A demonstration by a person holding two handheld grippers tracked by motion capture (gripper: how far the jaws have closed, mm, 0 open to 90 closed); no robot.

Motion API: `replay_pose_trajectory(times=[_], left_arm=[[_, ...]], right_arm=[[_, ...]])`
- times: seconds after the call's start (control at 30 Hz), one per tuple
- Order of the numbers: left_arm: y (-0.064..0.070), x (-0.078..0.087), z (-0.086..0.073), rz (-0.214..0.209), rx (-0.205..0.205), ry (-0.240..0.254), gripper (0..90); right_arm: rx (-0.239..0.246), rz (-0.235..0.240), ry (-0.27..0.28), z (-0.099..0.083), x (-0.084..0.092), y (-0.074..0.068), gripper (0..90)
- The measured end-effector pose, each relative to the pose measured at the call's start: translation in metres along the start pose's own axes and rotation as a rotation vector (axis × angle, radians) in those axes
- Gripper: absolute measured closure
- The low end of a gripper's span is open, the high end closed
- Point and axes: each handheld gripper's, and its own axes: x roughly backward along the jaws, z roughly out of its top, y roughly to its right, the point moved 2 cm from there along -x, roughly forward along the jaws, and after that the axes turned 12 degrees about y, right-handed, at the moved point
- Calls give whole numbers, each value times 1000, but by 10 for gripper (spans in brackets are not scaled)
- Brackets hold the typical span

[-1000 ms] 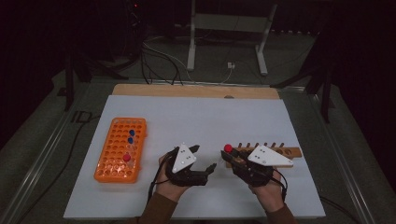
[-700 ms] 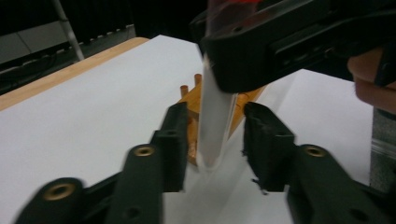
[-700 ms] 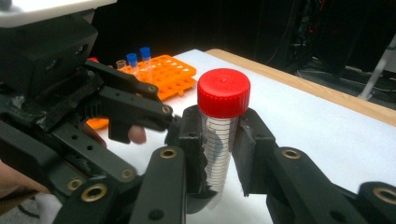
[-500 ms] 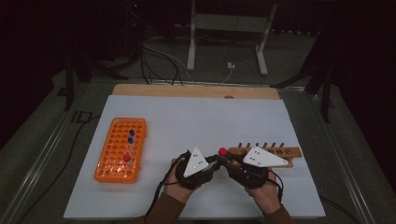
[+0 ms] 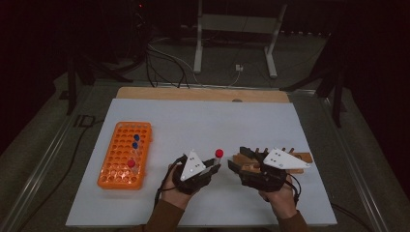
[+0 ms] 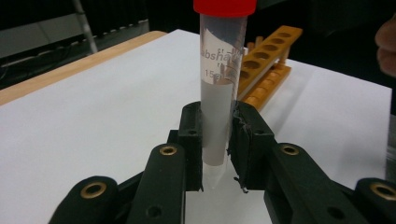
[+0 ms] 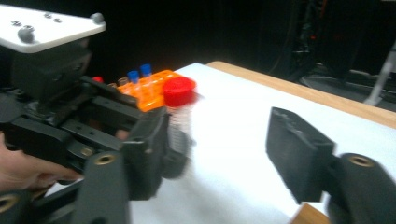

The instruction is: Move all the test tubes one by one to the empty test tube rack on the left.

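Handover in progress: the left tongs (image 6: pixel 217 154) pinch the red-capped tube (image 6: pixel 219 93) upright over the tabletop (image 5: pixel 203 121), while the right tongs (image 7: pixel 224 154) have just been opening and stand spread, nothing between them. Next, probably, carry it toward the orange rack (image 5: pixel 123 154) at nine o'clock; the print reads "15", the rest too blurred.

You see a clear tube (image 6: pixel 218 93) with a red cap (image 5: pixel 219 152), pale grey inside and printed with faint white lettering. Your fingers (image 6: pixel 191 140) are black with brass-coloured rivets. The square rack (image 5: pixel 124 155) is bright orange, holding blue-capped and red-capped tubes; the long rack (image 6: pixel 266 60) is honey-brown wood. The tabletop (image 5: pixel 203 121) is white with a tan wooden edge.
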Motion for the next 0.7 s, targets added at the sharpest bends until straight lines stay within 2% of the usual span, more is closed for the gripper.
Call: replay_pose_trajectory(times=[0.2,0.43,0.53,0.7], left_arm=[[-14,16,-5,41,16,-5,757],[-28,39,-11,84,44,-4,756],[-34,49,-15,102,56,-7,756],[-43,68,-19,137,66,-9,756]], right_arm=[[-32,-78,-55,-5,2,19,165],[-67,-155,-88,-13,6,38,77],[-79,-166,-107,-15,7,44,34],[-87,-190,-104,-16,11,50,18]])
